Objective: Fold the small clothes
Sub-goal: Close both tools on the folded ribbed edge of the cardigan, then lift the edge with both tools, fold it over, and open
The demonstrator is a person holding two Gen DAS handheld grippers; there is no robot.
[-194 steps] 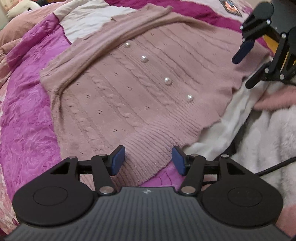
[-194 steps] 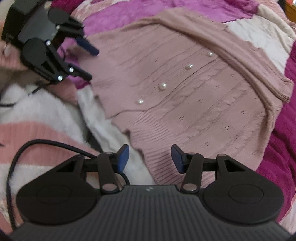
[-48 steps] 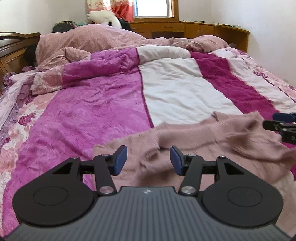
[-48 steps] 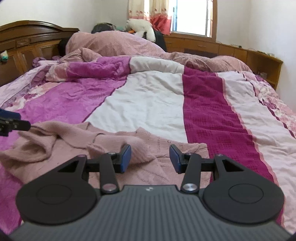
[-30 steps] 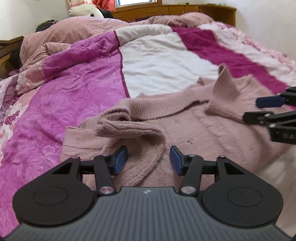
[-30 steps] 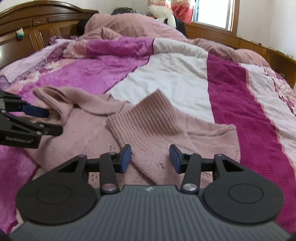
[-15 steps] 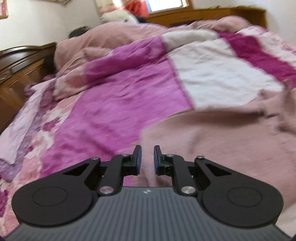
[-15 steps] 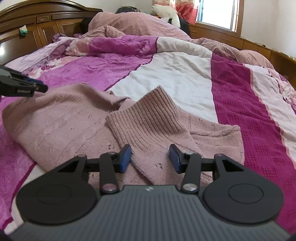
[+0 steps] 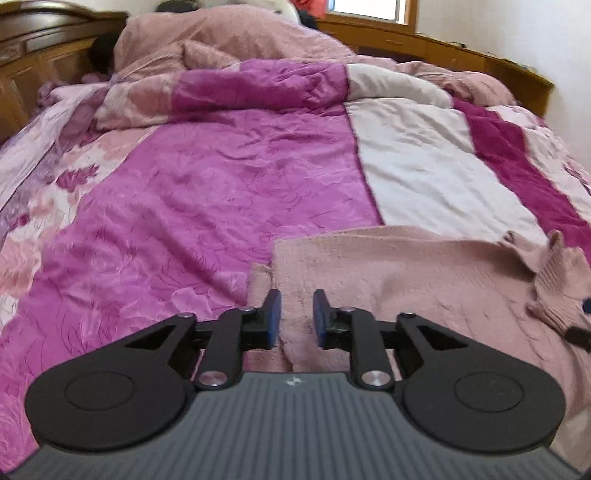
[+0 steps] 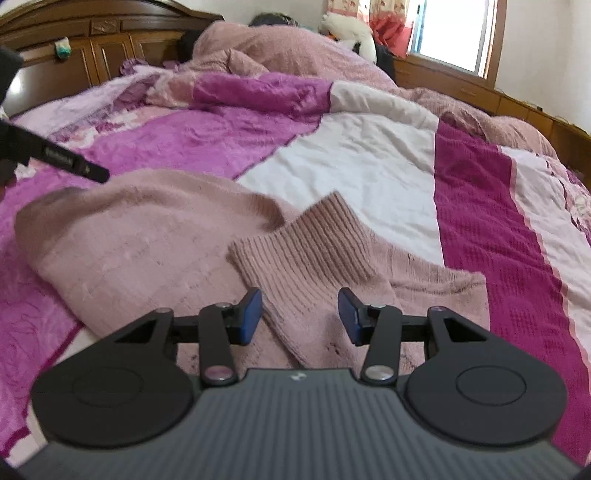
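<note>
Sweater [image 10: 155, 243] lies on the quilt [image 9: 192, 192]. Only my right view shows its ribbed sleeve [image 10: 314, 258] at 12 o'clock of my right tongs [image 10: 300, 314], half-open, empty. My left tongs [image 9: 296, 318] are opening over the hem; whether the pads touch it is hard to see.

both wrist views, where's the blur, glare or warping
Left wrist view: the dusty pink knitted sweater is soft with motion blur, worst at its right edge, while the left gripper is sharp. Right wrist view: mostly crisp, the bright window blows out white, and the fisheye bows the dark wooden headboard.
</note>
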